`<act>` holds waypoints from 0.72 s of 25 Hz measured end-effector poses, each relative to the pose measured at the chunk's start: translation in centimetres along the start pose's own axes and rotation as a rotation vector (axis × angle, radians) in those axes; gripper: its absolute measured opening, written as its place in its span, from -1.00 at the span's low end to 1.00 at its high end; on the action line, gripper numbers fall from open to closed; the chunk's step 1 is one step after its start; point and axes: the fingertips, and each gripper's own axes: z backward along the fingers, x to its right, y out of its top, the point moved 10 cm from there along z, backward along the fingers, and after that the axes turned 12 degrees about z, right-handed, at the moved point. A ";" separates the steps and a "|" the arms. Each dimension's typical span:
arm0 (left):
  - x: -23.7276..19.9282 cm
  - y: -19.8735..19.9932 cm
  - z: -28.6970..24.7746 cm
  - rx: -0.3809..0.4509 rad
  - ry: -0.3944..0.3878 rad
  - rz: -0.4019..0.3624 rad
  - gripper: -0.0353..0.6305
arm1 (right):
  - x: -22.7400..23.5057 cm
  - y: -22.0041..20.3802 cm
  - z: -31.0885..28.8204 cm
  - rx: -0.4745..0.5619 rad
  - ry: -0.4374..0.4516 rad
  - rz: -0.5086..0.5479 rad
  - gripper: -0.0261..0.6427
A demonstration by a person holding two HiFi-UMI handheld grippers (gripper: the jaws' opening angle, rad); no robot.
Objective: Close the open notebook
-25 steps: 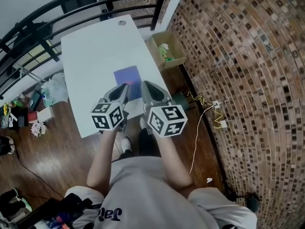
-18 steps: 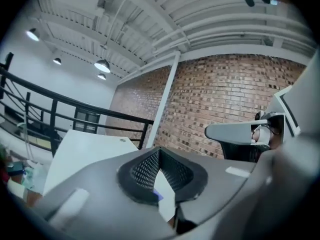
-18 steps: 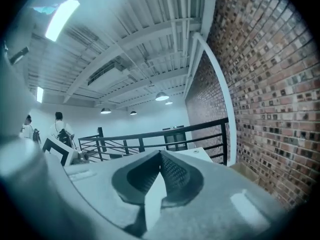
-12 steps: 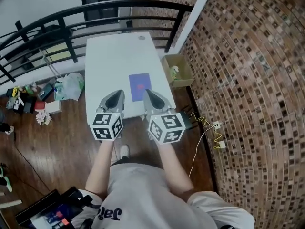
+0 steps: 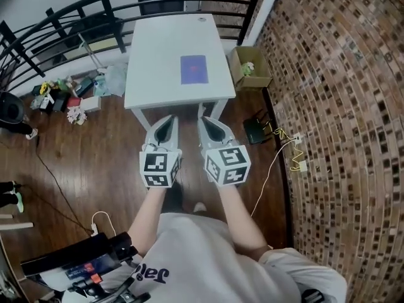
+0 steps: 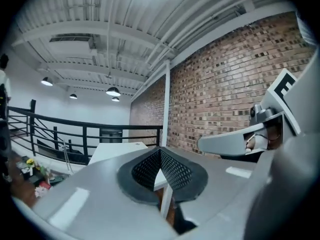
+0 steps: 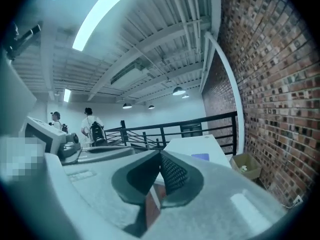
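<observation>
On table [image 5: 151, 55]: notebook [image 5: 194, 69] closed, inside edges | left gripper [image 5: 169, 121], right gripper [image 5: 206, 122] off table

A white rectangular table [image 5: 158, 55] stands at the top centre of the head view, on a dark wooden floor [image 5: 95, 156]. A purple notebook [image 5: 194, 69] lies flat and closed on the right half of the tabletop, square to its edges, and a small round disc [image 5: 202, 19] sits near the table's upper edge. On the floor, an open cardboard box [image 5: 250, 68] stands just right of the table, with a scatter of small items [image 5: 63, 96] to its left
</observation>
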 end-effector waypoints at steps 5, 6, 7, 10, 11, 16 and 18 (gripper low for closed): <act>3.2 1.8 4.9 0.066 -0.035 -0.059 -0.84 | -2.1 2.0 4.9 0.049 0.002 0.057 -0.95; 3.1 2.4 5.5 0.083 -0.037 -0.059 -0.84 | -2.3 2.7 5.4 0.064 -0.007 0.073 -0.95; 2.9 3.0 6.0 0.098 -0.038 -0.061 -0.84 | -2.5 3.3 5.7 0.075 -0.016 0.088 -0.95; 2.6 4.4 6.9 0.119 -0.042 -0.075 -0.84 | -2.6 4.6 6.4 0.086 -0.044 0.114 -0.95; 2.5 4.8 7.4 0.120 -0.043 -0.078 -0.84 | -2.8 4.8 6.5 0.090 -0.049 0.117 -0.95; 0.1 6.3 10.0 0.144 -0.039 -0.050 -0.84 | -5.4 5.8 5.8 0.129 -0.041 0.123 -0.95; -1.0 6.7 10.8 0.160 -0.029 -0.030 -0.84 | -6.9 6.0 5.5 0.131 -0.022 0.136 -0.94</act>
